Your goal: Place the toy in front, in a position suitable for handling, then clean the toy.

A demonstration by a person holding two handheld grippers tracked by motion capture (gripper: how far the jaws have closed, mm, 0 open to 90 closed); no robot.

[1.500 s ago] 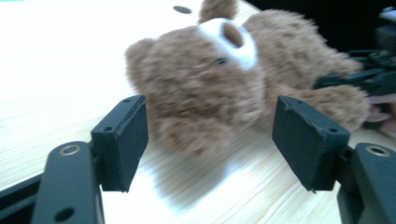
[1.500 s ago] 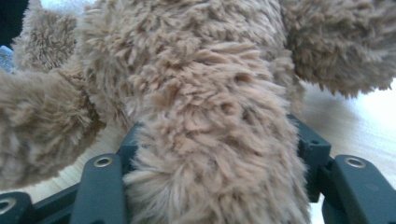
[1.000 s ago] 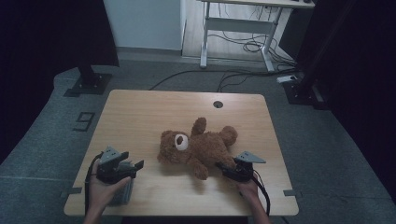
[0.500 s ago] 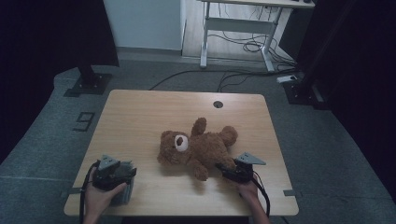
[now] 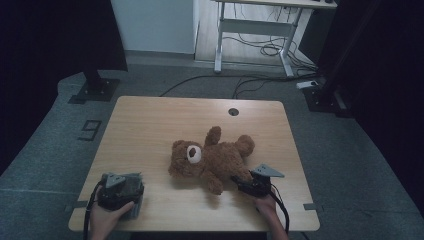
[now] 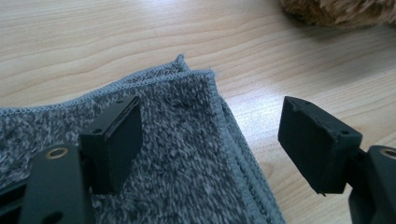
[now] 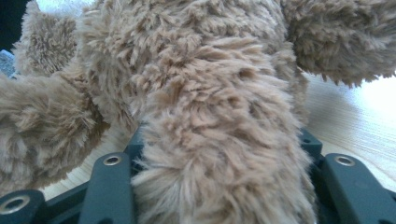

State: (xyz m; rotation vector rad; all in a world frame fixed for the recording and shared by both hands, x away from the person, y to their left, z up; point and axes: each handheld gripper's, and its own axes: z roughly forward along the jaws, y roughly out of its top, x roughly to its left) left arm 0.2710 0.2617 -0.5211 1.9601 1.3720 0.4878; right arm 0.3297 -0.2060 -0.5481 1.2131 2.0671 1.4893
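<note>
A brown teddy bear (image 5: 210,157) lies on its back in the middle of the wooden table (image 5: 150,120). My right gripper (image 5: 245,184) is at the bear's lower leg. In the right gripper view that furry leg (image 7: 219,116) fills the gap between the jaws of the right gripper (image 7: 222,144), which is shut on it. My left gripper (image 5: 122,187) sits low over a folded grey cloth (image 5: 136,206) at the front left. In the left gripper view this gripper (image 6: 212,114) is open, one pad (image 6: 119,135) over the cloth (image 6: 177,158) and the other past its hemmed edge.
A round cable hole (image 5: 233,111) is at the table's far edge. A white desk frame (image 5: 250,30) with cables stands on the floor beyond. A dark stand base (image 5: 95,90) is at the back left. The bear's fur (image 6: 336,11) edges the left gripper view.
My left gripper has come down and back toward the table's front edge, onto the grey cloth. The right gripper and the bear have stayed put.
</note>
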